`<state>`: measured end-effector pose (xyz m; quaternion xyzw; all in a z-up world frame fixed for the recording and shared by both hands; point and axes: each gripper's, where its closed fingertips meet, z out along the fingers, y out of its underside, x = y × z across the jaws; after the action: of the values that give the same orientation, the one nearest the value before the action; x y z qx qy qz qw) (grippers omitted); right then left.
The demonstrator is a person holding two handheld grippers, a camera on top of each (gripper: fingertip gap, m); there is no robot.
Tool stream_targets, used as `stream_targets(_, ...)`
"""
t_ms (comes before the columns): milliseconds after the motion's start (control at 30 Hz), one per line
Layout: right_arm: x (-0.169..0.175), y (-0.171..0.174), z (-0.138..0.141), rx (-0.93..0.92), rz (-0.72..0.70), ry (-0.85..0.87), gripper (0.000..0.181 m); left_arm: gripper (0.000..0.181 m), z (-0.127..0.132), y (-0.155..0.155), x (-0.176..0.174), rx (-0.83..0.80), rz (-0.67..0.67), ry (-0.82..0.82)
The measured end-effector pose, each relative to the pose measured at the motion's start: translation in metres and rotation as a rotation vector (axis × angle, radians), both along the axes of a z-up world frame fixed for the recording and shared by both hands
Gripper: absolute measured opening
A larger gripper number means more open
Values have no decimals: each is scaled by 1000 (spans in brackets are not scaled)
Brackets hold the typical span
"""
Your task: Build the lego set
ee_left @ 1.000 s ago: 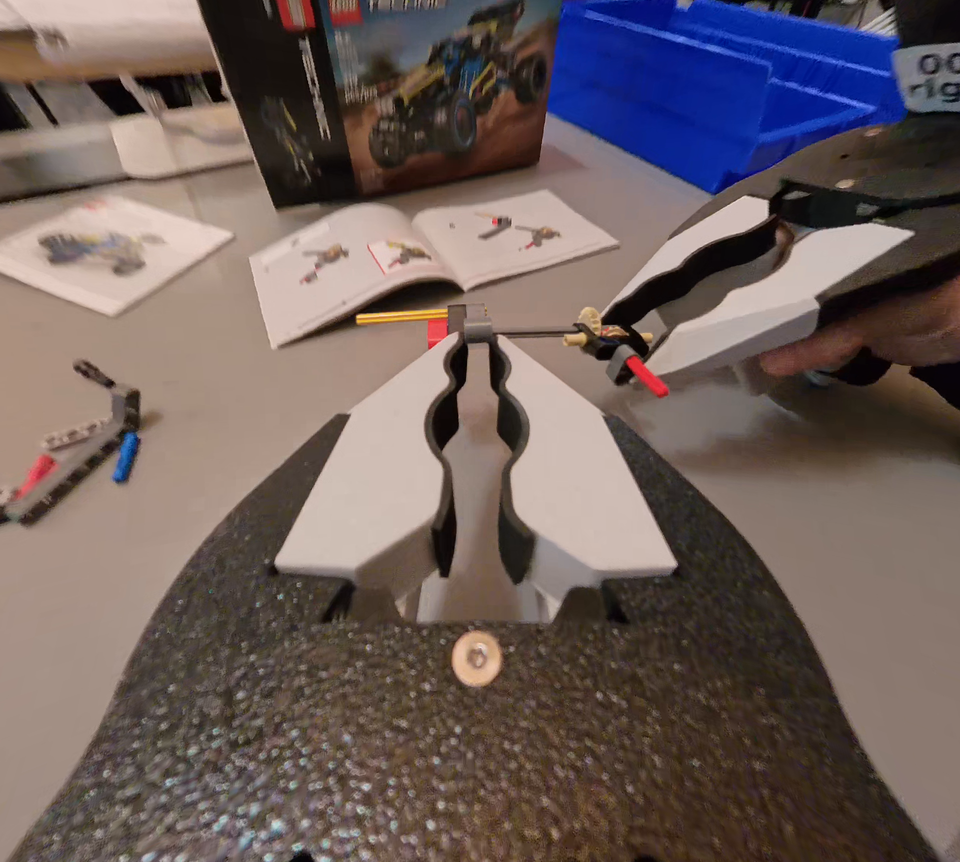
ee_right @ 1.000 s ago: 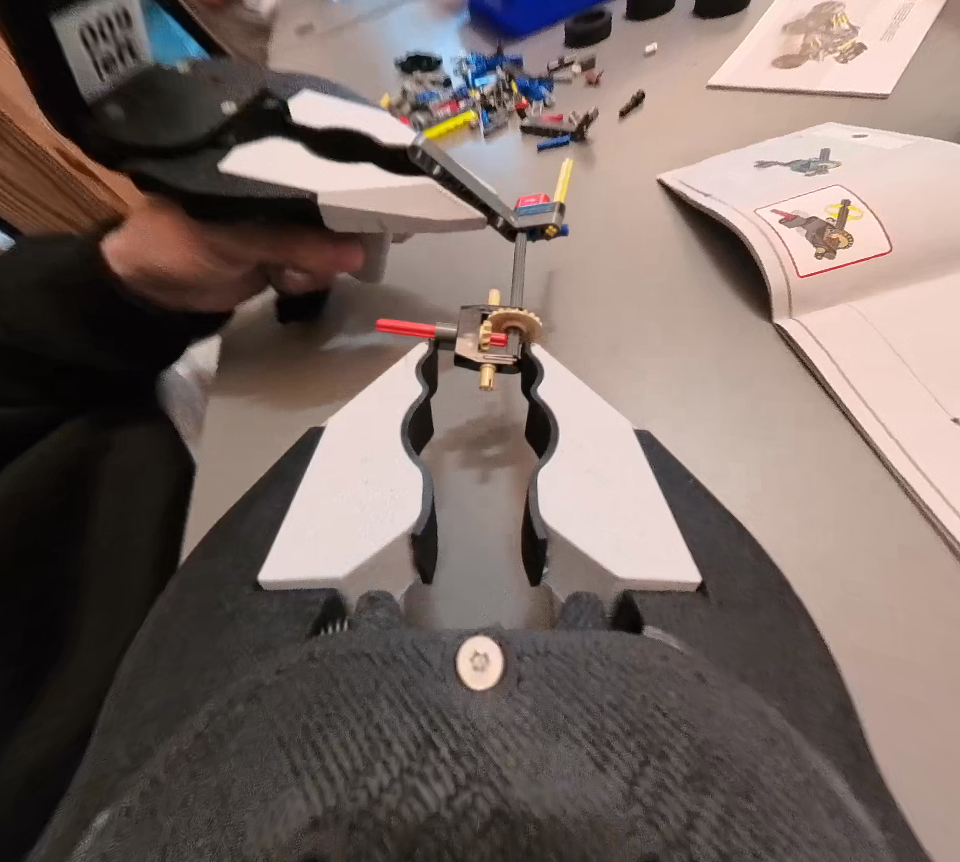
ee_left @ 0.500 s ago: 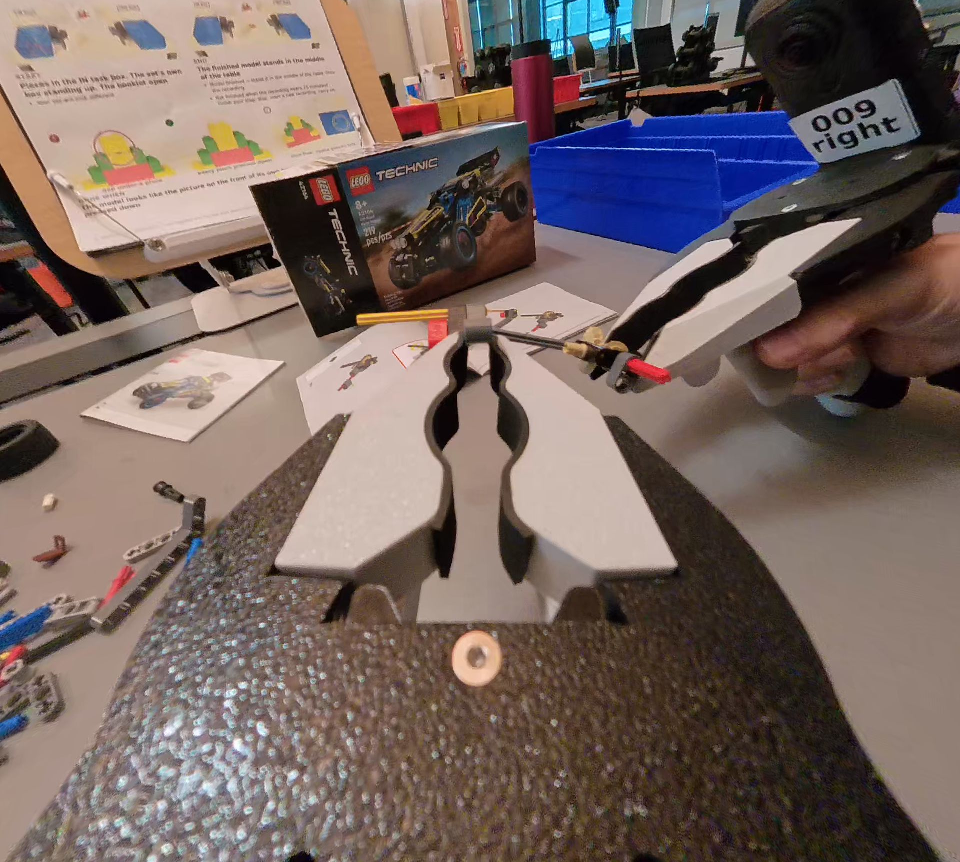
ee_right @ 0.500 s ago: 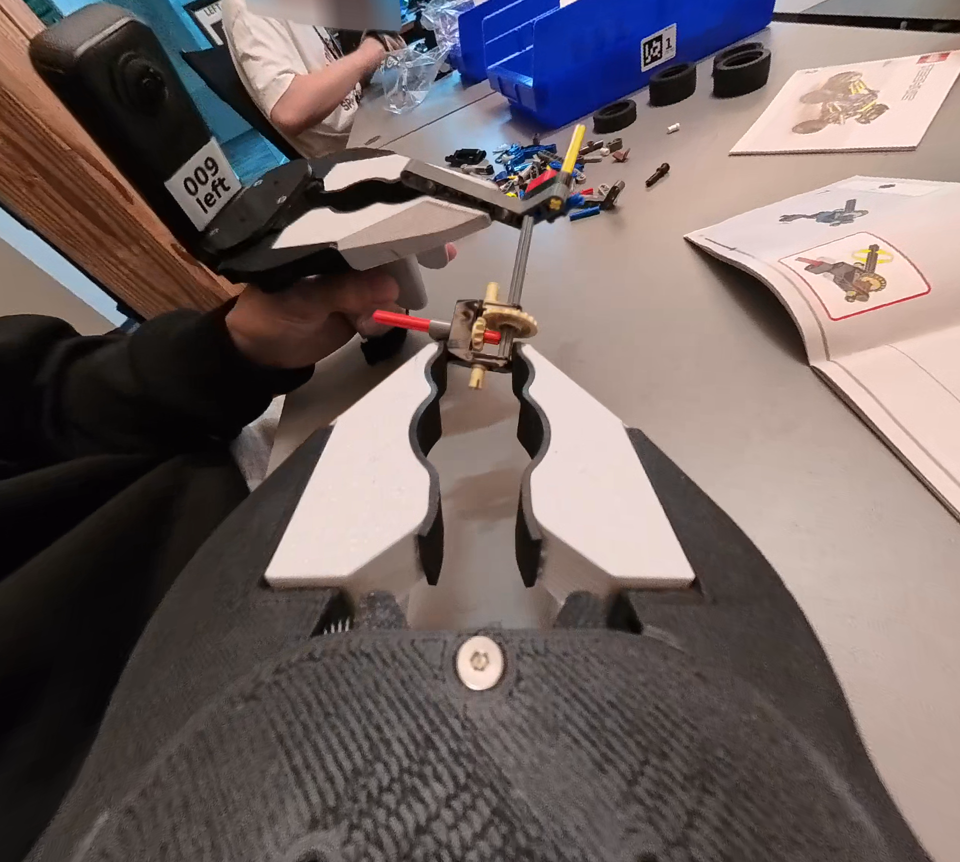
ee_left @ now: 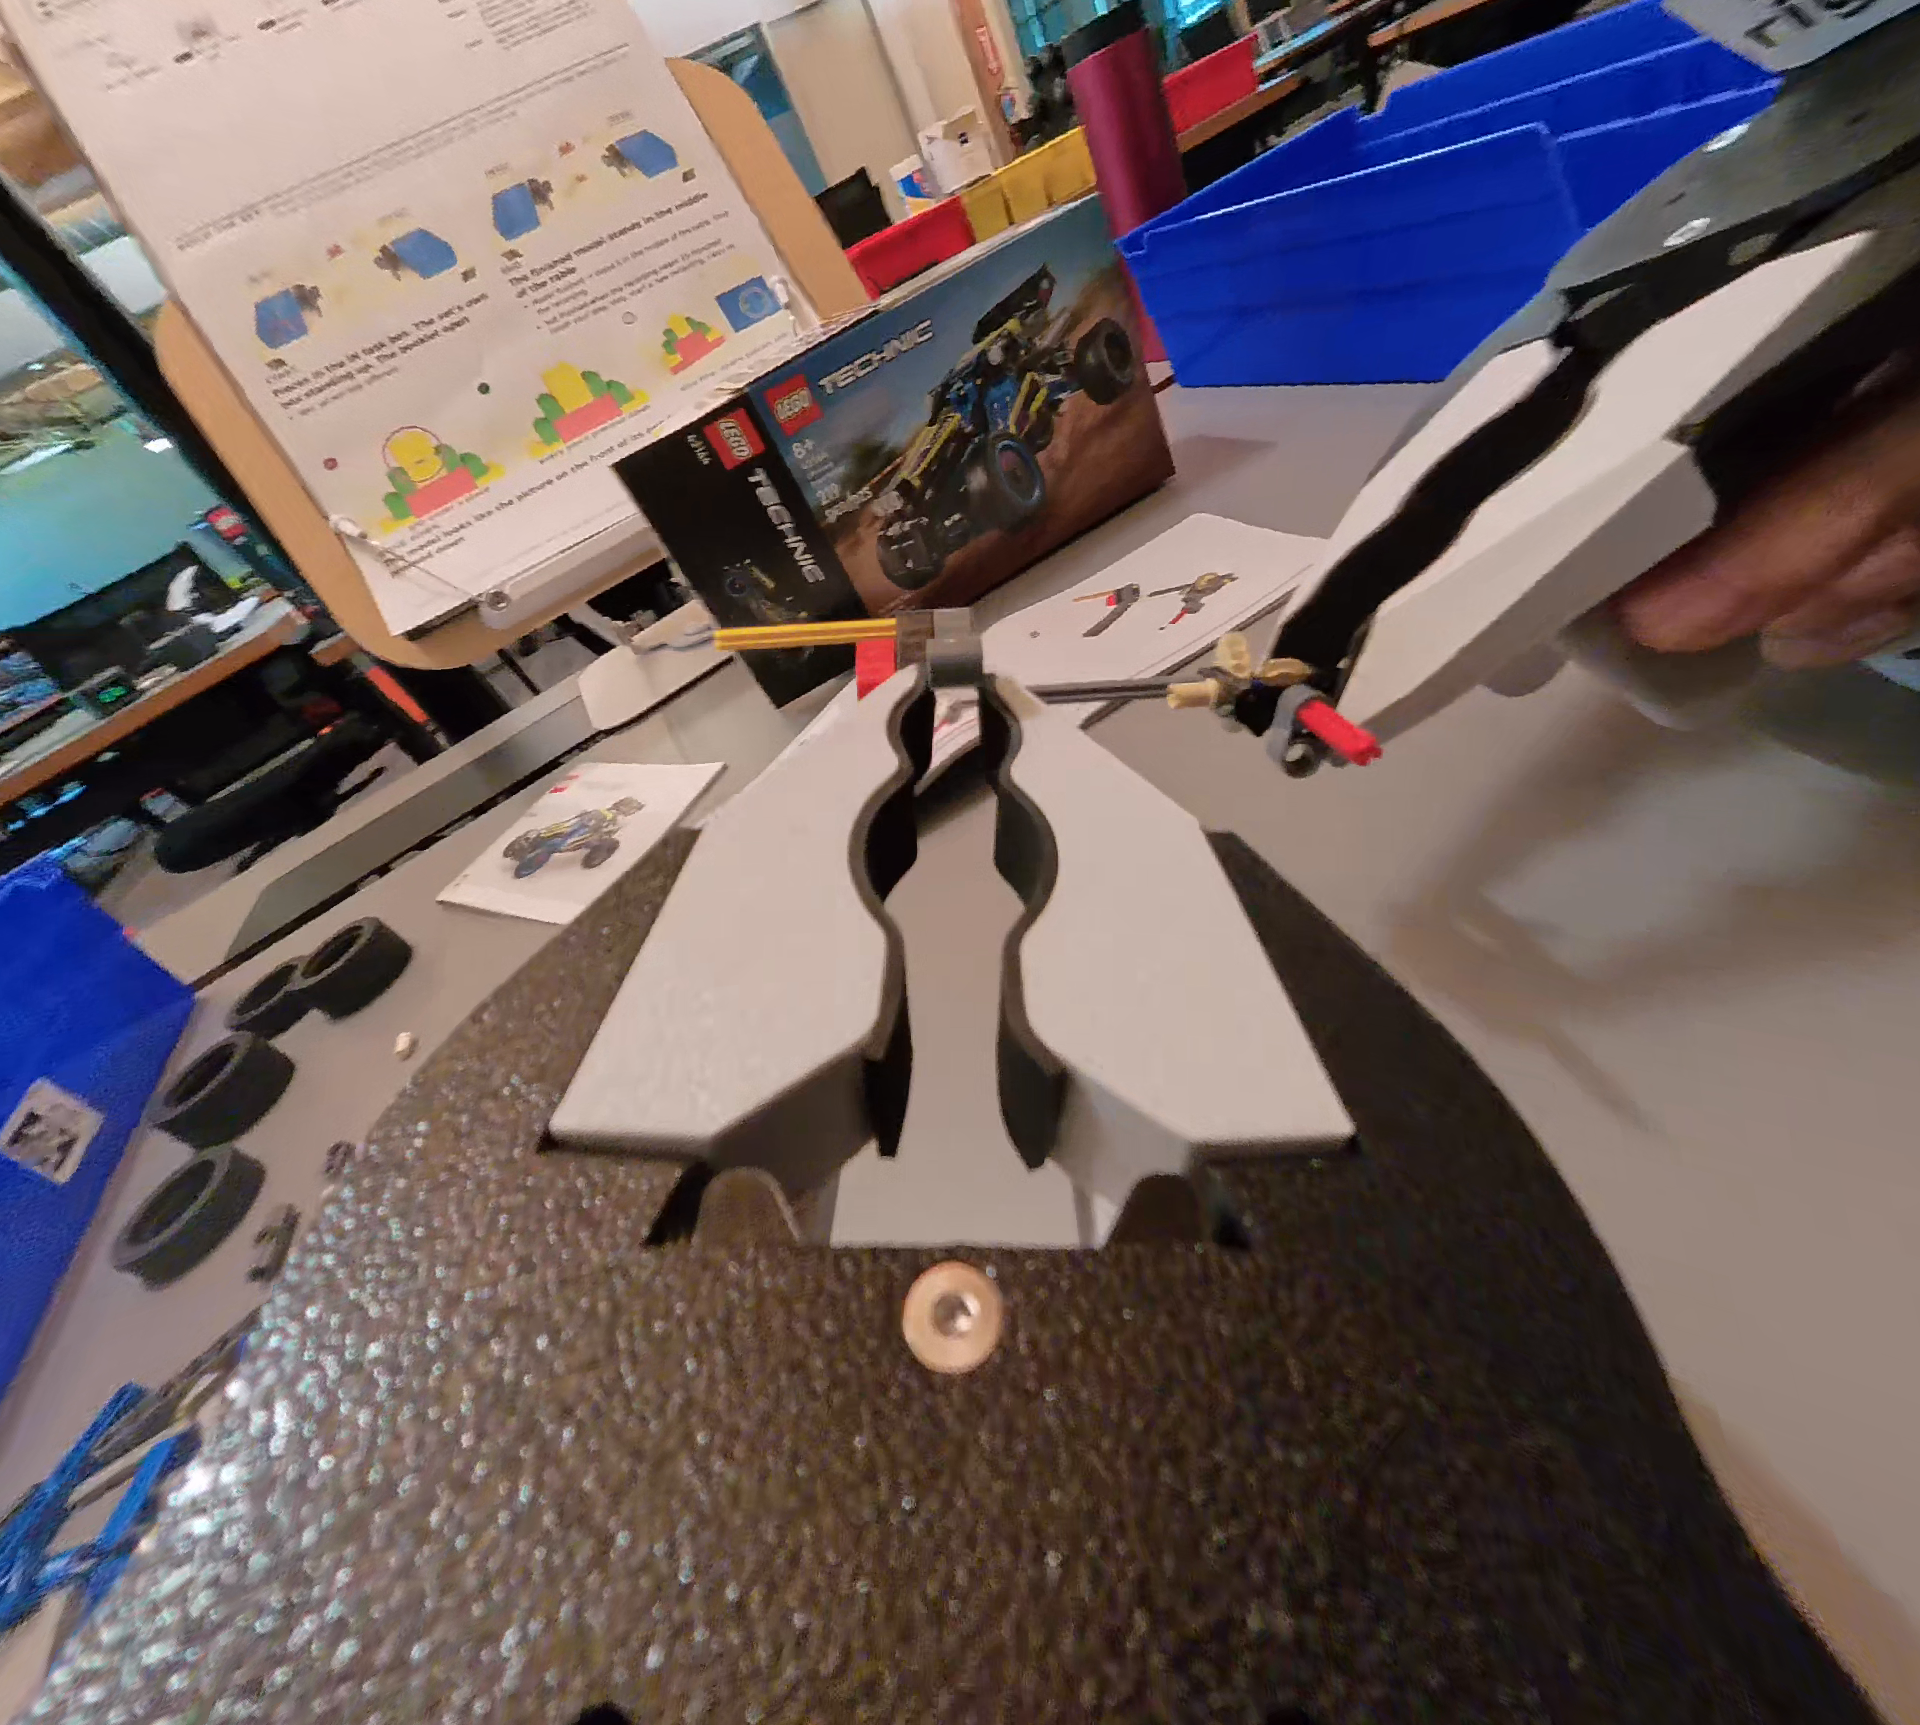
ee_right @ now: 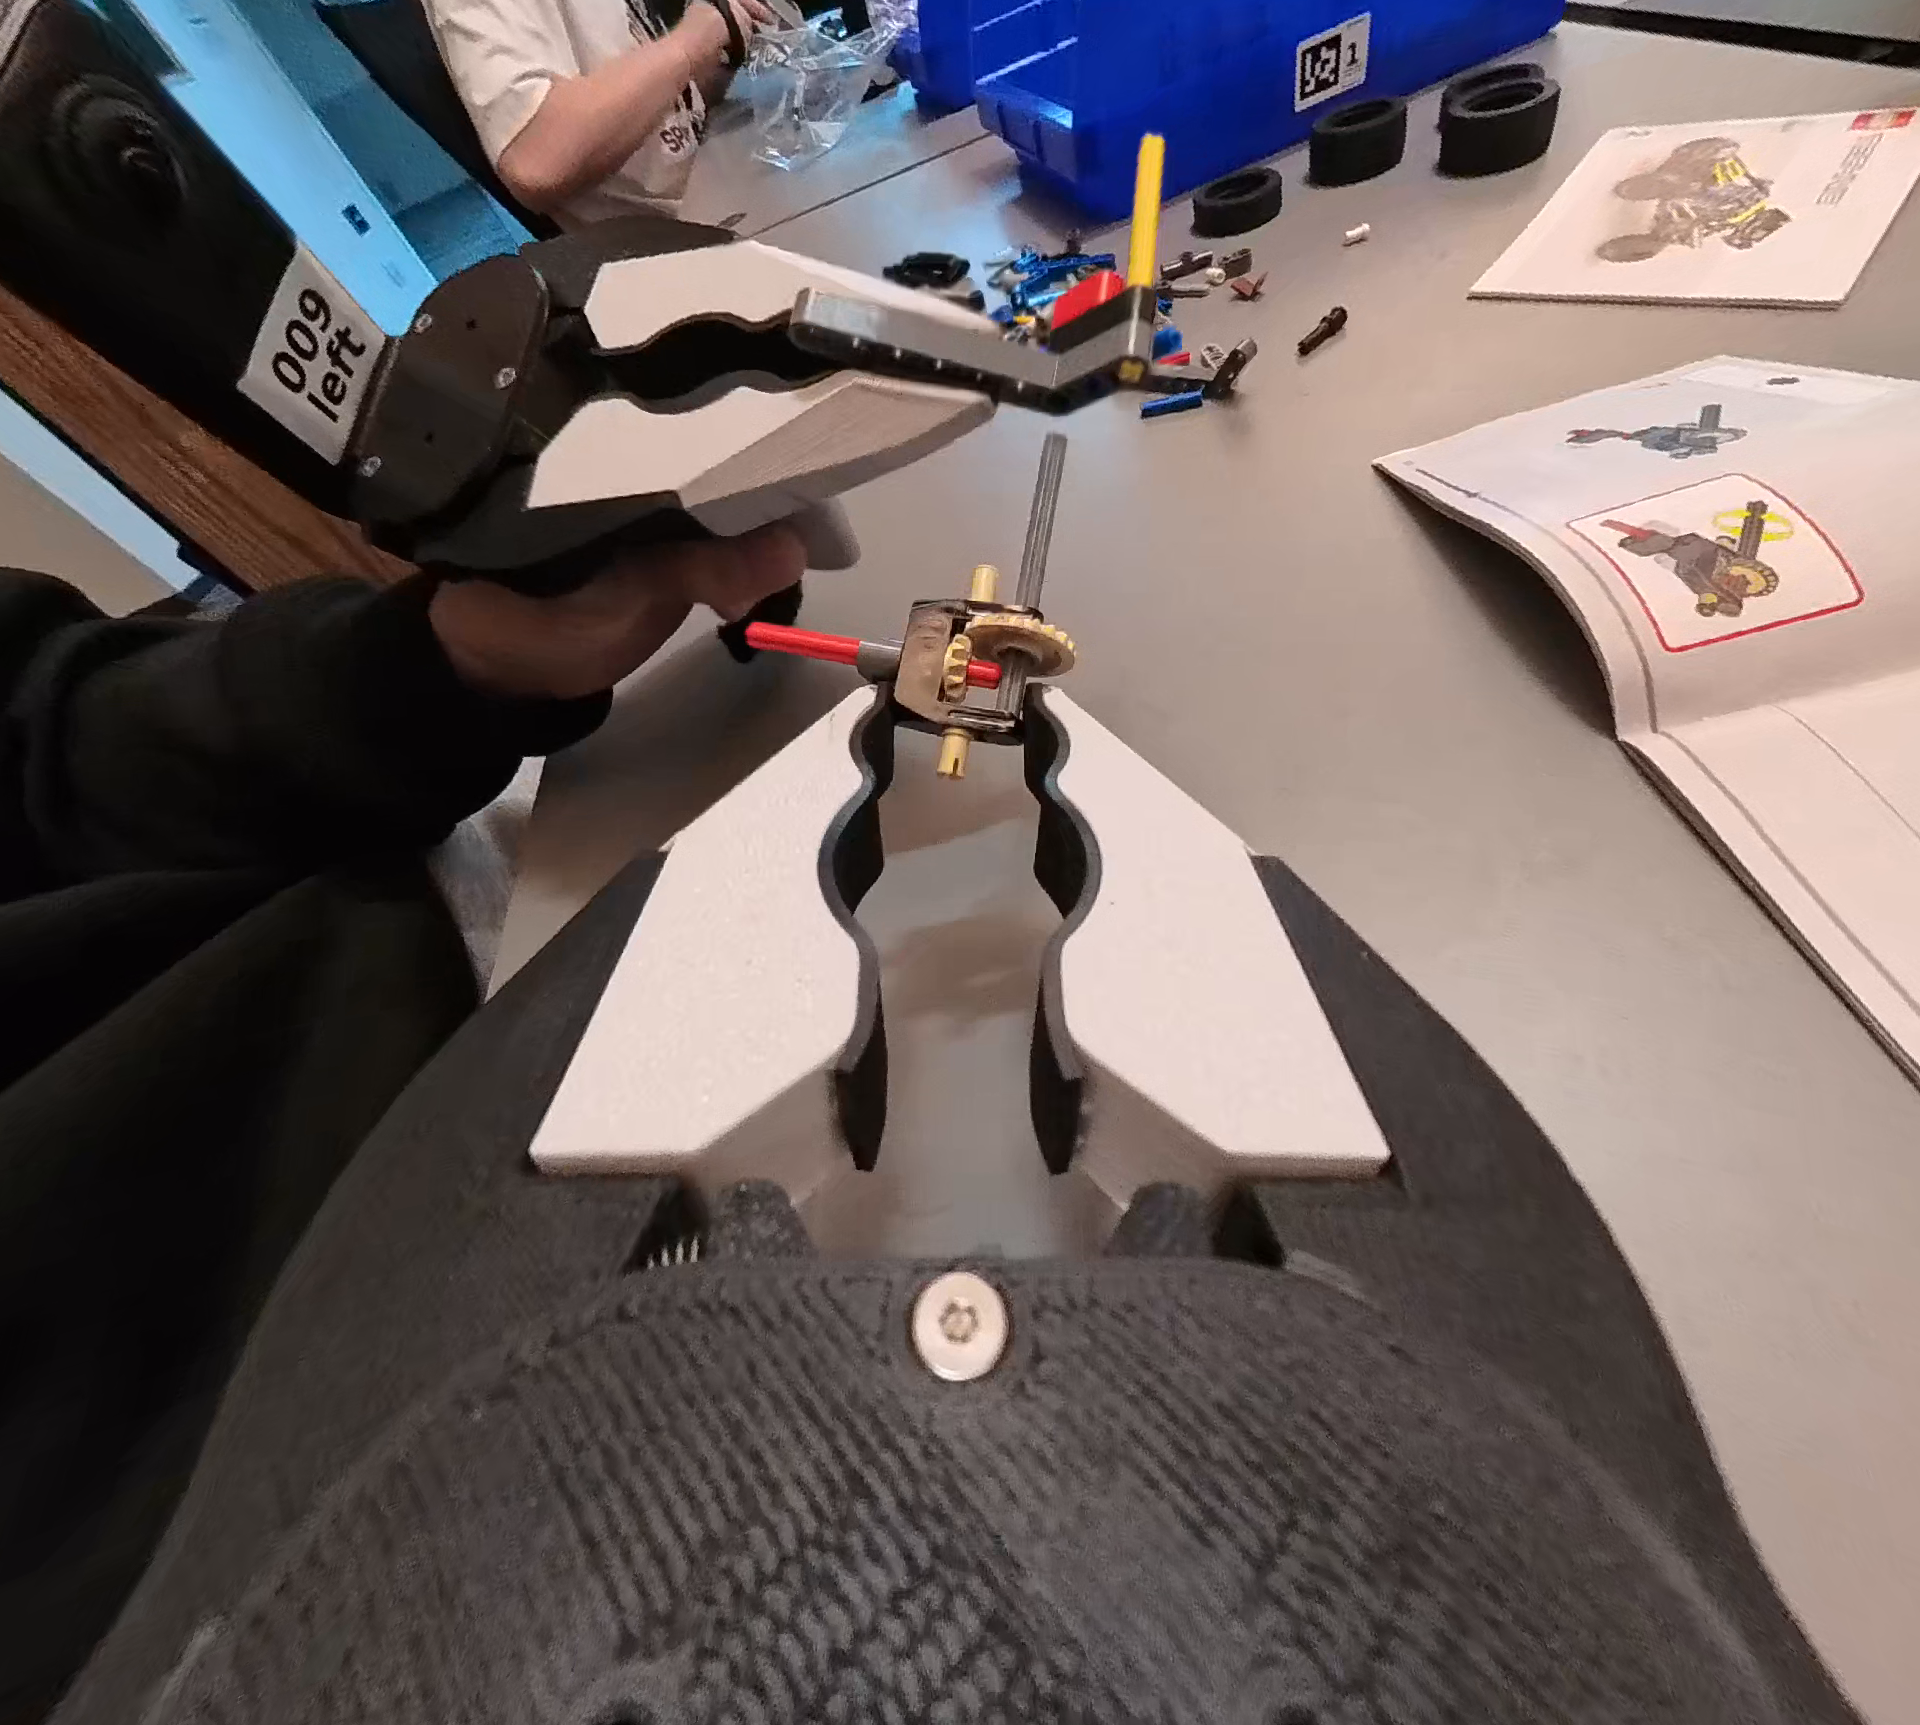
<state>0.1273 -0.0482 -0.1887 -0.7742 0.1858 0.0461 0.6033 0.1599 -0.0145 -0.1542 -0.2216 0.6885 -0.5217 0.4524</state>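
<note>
My left gripper (ee_left: 951, 680) is shut on a grey angled beam (ee_left: 954, 649) that carries a yellow axle (ee_left: 805, 634) and a red piece (ee_left: 871, 667). In the right wrist view this gripper (ee_right: 894, 356) holds the beam (ee_right: 935, 345) level above the table, with the yellow axle (ee_right: 1146, 210) upright. My right gripper (ee_right: 956, 711) is shut on a small gear assembly (ee_right: 961, 662) with tan gears, a red axle (ee_right: 800, 639) and a long dark axle (ee_right: 1042, 522). The dark axle's tip ends just under the beam with a small gap. The right gripper (ee_left: 1325, 704) also shows in the left wrist view.
An open instruction booklet (ee_right: 1714, 615) lies on the right. A leaflet (ee_right: 1704, 221), black tyres (ee_right: 1361, 137), loose parts (ee_right: 1081, 273) and blue bins (ee_right: 1247, 13) lie beyond. The set's box (ee_left: 935, 449) and a poster board (ee_left: 395, 221) stand behind. A person (ee_right: 561, 65) sits at the far side. Some 6 cm of space lies between my two pairs of fingers.
Both grippers have lifted and tilted, still shut on their pieces. The dark axle met the grey beam earlier. Its tip is now just short of the beam.
</note>
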Motion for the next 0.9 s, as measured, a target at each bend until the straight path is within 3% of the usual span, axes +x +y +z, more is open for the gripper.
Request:
stream_targets(633, -3, -1, 13, 92, 24, 45, 23, 5, 1, -9, -8, -44, -117, -7)
stream_targets(900, -12, 2, 33, 257, 87, 143, 23, 6, 18, -9, -17, -107, -170, -88)
